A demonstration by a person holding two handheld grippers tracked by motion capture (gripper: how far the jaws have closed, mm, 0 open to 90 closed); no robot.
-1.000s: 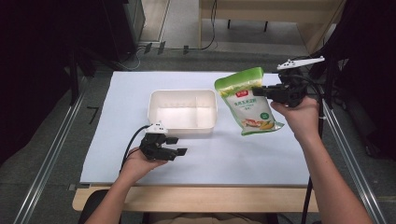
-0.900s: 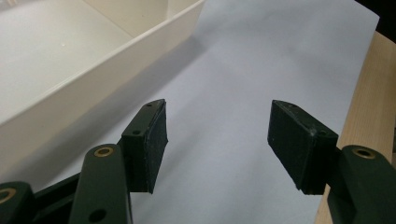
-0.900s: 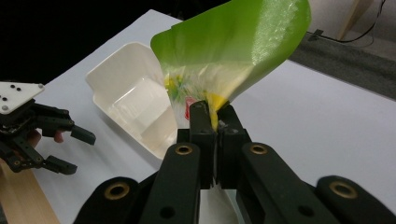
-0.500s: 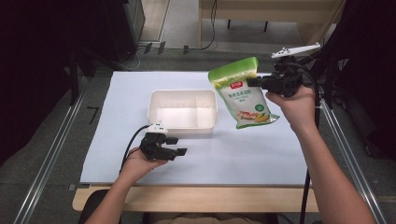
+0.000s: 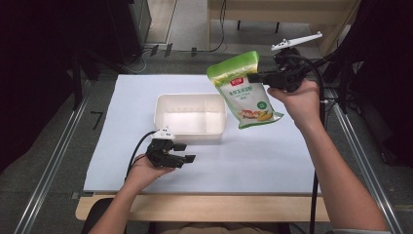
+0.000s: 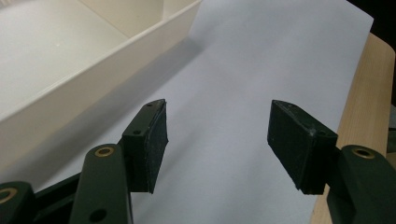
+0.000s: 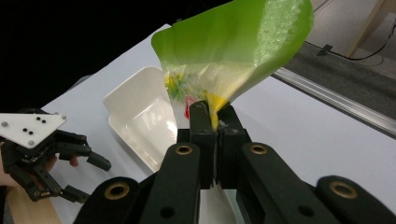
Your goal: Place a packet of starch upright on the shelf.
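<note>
The right gripper (image 5: 254, 77) is clamped on a green snack bag (image 5: 243, 90), its jaws pinched tight on the bag's edge, and the bag hangs in the air clear of the tabletop (image 5: 263, 156), tilted with its wide green top toward the far left and its printed bottom end toward the near right. In the high view the bag sits just right of the white divided container (image 5: 190, 116), its lower part overlapping the container's right rim from above. In the right gripper view the two black jaws meet flat on the crumpled foil at the bag's (image 7: 233, 51) edge, the green top spreading out above them, with the container (image 7: 135, 121) lying on the white sheet beyond.

The left gripper (image 5: 189, 152) rests low on the tabletop just in front of the container's near left corner, held in the person's left hand (image 5: 146, 170). Its jaws stand wide apart with nothing between them; in the left gripper view only the white sheet (image 6: 224, 140) shows between the pads, and the container's wall (image 6: 93, 88) runs along the left side
</note>
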